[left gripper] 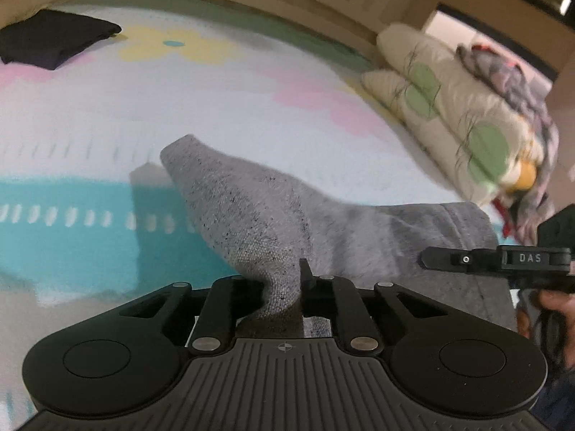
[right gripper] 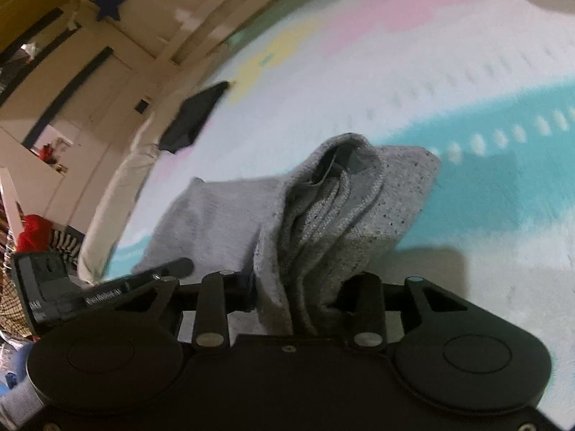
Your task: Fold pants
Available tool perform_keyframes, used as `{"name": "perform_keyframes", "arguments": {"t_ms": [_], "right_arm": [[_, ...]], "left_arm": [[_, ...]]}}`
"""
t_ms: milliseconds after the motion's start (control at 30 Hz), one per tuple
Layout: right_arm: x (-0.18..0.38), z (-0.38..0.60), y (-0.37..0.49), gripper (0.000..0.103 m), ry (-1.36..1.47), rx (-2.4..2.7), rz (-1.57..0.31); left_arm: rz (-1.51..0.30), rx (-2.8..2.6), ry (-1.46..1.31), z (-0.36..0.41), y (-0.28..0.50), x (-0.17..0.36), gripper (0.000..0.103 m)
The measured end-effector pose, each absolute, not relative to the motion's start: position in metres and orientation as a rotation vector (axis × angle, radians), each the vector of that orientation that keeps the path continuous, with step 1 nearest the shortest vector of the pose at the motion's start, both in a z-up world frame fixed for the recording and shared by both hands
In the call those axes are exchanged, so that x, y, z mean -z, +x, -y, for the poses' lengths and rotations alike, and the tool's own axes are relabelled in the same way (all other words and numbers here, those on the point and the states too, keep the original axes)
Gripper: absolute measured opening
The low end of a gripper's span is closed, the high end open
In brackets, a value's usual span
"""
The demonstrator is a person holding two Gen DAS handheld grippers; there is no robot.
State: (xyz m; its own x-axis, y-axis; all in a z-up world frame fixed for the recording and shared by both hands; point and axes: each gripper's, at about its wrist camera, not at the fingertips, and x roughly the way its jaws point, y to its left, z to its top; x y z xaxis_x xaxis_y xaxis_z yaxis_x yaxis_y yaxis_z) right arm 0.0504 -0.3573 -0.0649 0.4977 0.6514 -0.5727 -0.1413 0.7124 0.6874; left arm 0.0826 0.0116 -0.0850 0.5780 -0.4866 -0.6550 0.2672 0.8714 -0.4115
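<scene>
Both tools are clenched on the grey pants (left gripper: 273,215), lifted off the bed (left gripper: 251,100): left tool (left gripper: 284,287) pinching one edge, right tool (right gripper: 298,298) gripping bunched fabric. Raise both evenly, keeping the edge taut, so the fold lands flat.

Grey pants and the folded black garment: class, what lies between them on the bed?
Only bare patterned bedspread separates grey pants from the black garment, per the left wrist view.

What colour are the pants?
Light grey pants with dark flecks, clearest in the left wrist view.
</scene>
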Motion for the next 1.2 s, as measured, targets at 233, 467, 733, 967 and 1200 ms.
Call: {"name": "perform_keyframes", "arguments": {"t_ms": [233, 467, 733, 967, 1200], "right_arm": [[0.026, 0.33, 0.084, 0.047, 0.611, -0.598, -0.843], [0.024, 0.299, 0.169, 0.051, 0.604, -0.594, -0.849], [0.083, 0.272, 0.22, 0.102, 0.387, -0.278, -1.045], [0.084, 0.235, 0.209, 0.102, 0.19, -0.241, -1.0], [0.039, 0.242, 0.187, 0.102, 0.08, -0.069, -0.889]], "left_arm": [[-0.723, 0.372, -0.331, -0.031, 0.124, 0.044, 0.014], [-0.804, 0.241, -0.34, -0.049, 0.2, 0.063, 0.019], [-0.883, 0.136, -0.316, -0.057, 0.218, 0.123, 0.039], [-0.806, 0.052, -0.204, -0.046, 0.203, 0.092, 0.038], [-0.596, -0.067, -0.056, -0.025, 0.16, 0.019, 0.038]]}}
